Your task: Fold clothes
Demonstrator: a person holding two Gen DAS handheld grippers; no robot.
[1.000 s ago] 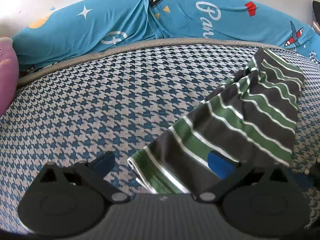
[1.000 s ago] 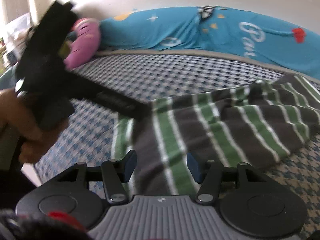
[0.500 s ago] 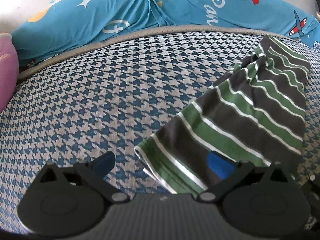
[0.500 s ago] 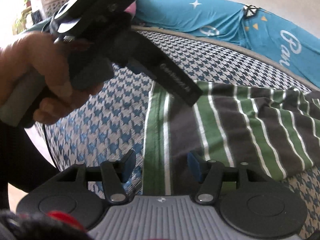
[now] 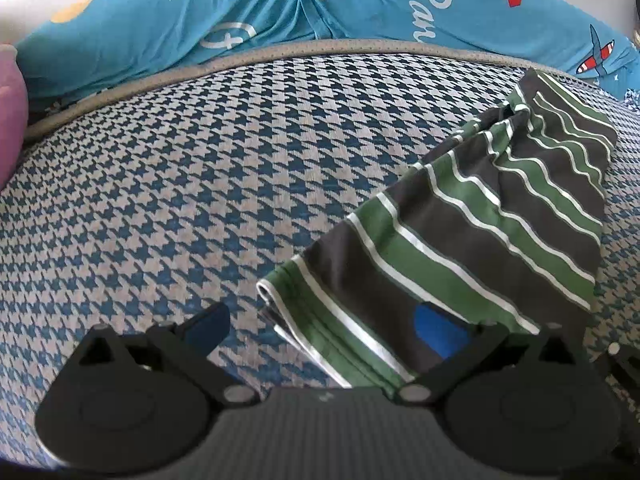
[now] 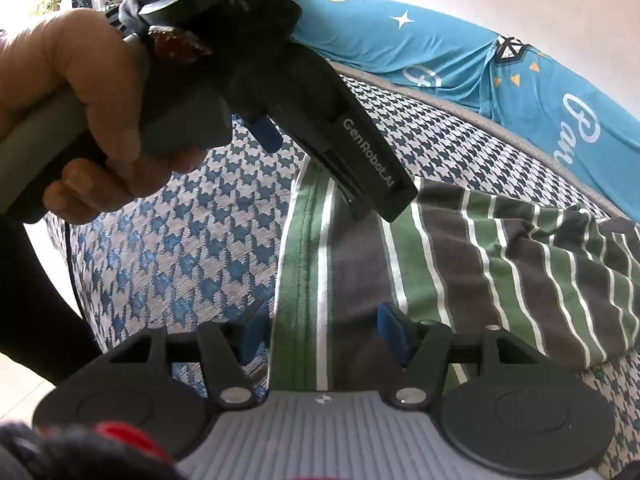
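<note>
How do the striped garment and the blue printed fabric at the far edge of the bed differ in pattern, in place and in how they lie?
The striped garment has green, dark grey and thin white stripes; the blue printed fabric is turquoise with stars, letters and small figures. The garment lies on the houndstooth bed cover, near both grippers; the blue fabric lies beyond the cover's far border. The garment is bunched at its far end; the blue fabric stretches across the view. Both are soft cloth.

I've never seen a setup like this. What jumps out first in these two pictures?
A green, grey and white striped garment lies rumpled on a blue houndstooth bed cover, with both open grippers at its near hem. In the right wrist view, a hand grips the black handle of the left gripper right up close. Behind, a bright turquoise printed quilt lines the wall.
</note>
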